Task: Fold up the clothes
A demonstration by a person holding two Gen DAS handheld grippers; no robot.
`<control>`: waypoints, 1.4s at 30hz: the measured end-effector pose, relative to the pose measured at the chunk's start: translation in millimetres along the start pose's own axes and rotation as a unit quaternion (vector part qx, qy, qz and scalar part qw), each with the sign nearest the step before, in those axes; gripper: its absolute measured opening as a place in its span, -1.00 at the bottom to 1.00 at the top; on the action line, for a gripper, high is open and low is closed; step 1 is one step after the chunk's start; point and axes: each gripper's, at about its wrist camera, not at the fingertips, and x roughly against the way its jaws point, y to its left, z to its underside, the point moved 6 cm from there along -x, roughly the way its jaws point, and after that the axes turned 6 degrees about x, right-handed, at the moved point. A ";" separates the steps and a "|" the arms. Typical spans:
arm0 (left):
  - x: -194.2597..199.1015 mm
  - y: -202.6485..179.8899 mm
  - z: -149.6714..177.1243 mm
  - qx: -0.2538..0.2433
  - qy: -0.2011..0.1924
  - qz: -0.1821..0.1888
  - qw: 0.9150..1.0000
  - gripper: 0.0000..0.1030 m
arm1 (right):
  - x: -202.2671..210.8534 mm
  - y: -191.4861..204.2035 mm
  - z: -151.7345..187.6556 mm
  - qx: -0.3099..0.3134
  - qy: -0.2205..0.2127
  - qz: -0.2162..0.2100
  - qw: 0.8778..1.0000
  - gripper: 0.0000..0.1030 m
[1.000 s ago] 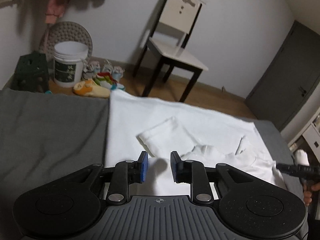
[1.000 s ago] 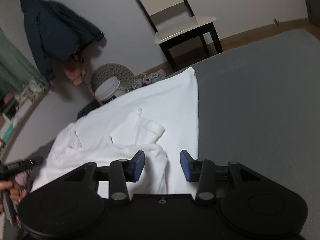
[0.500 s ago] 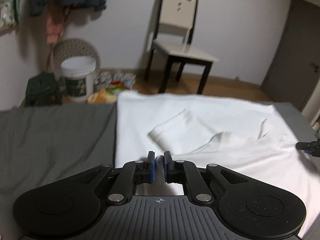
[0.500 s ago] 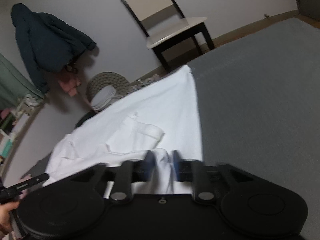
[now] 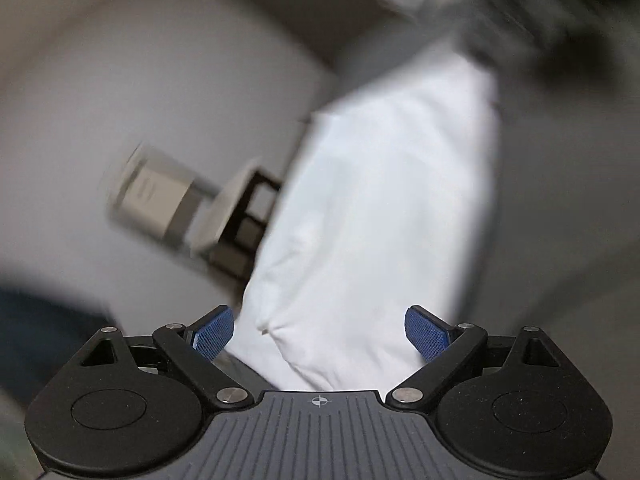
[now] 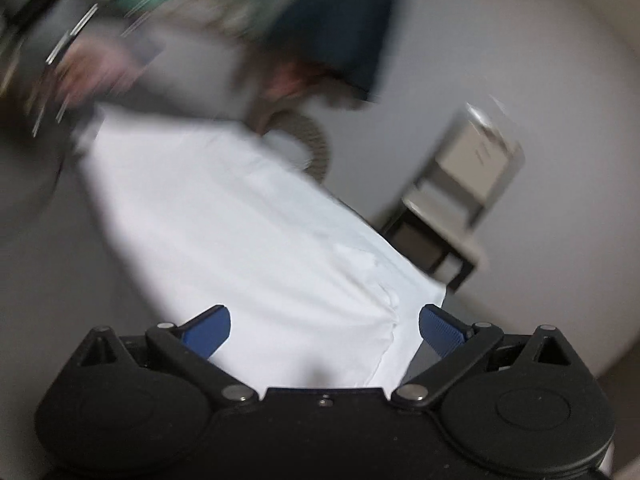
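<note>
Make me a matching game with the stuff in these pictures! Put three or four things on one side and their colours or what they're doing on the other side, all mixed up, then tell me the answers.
Things:
1. white garment
2. gripper pads
3. chair
4. left gripper

Colours or states:
A. blue
B. jaws wide open
C. pale seat and back, dark legs
D. white, spread out ahead of both grippers

Right pairs: 1-D, 2-A, 3-C, 4-B.

The right gripper is wide open too. Both pictures are blurry.
</note>
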 end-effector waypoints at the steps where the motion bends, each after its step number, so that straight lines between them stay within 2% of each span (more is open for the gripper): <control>1: 1.9 -12.6 -0.8 -0.050 0.006 -0.003 0.999 0.81 | 1.6 13.2 -1.0 0.046 0.010 0.013 0.999 0.97; 2: 3.6 -24.6 -1.7 -0.098 0.013 -0.006 0.995 0.81 | 3.5 24.2 -0.8 0.081 0.015 0.020 0.996 0.97; 3: 2.7 -31.2 -3.1 -0.120 0.022 -0.013 0.992 0.80 | 3.3 34.0 -0.1 0.113 0.026 0.025 0.993 0.97; 7: -10.8 -40.9 -7.1 -0.167 0.070 -0.020 0.983 0.80 | -4.8 56.4 1.4 0.206 0.056 0.054 0.975 0.97; 9: -19.5 -49.2 -4.7 -0.215 0.098 -0.002 0.972 0.80 | -10.2 58.0 1.0 0.222 0.064 0.056 0.971 0.97; 12: -25.5 -55.1 -3.2 -0.265 0.100 -0.003 0.959 0.80 | -18.5 53.6 -0.5 0.230 0.080 0.056 0.968 0.97; 18: -39.4 -51.8 -3.7 -0.298 0.108 -0.022 0.948 0.79 | -38.9 43.0 8.8 0.280 0.106 0.044 0.953 0.97; 23: -51.5 -44.7 -7.7 -0.275 0.115 -0.051 0.953 0.80 | -49.3 45.0 2.1 0.296 0.078 0.056 0.950 0.99; 26: -53.2 -42.8 -11.5 -0.266 0.113 -0.064 0.955 0.80 | -57.1 48.1 -4.8 0.316 0.081 0.064 0.943 0.99; 28: -51.7 -42.3 -15.4 -0.265 0.104 -0.062 0.957 0.80 | -61.3 46.7 -7.9 0.326 0.079 0.062 0.940 0.99; 32: -57.9 -38.1 -15.5 -0.261 0.111 -0.048 0.958 0.80 | -68.6 40.8 -5.6 0.337 0.088 0.044 0.936 0.99; 36: -61.5 -29.7 -6.1 -0.273 0.124 -0.046 0.953 0.80 | -73.6 35.0 3.6 0.355 0.094 0.046 0.929 0.99; 38: -60.8 -27.3 -3.5 -0.253 0.131 -0.042 0.957 0.80 | -75.6 32.0 5.1 0.344 0.100 0.045 0.933 0.99; 40: -58.4 -27.8 -5.8 -0.250 0.122 -0.044 0.960 0.80 | -68.0 35.5 2.4 0.329 0.096 0.047 0.938 0.99; 42: -53.6 -33.0 -11.5 -0.252 0.107 -0.047 0.961 0.80 | -65.2 39.3 -10.3 0.298 0.079 0.034 0.951 0.99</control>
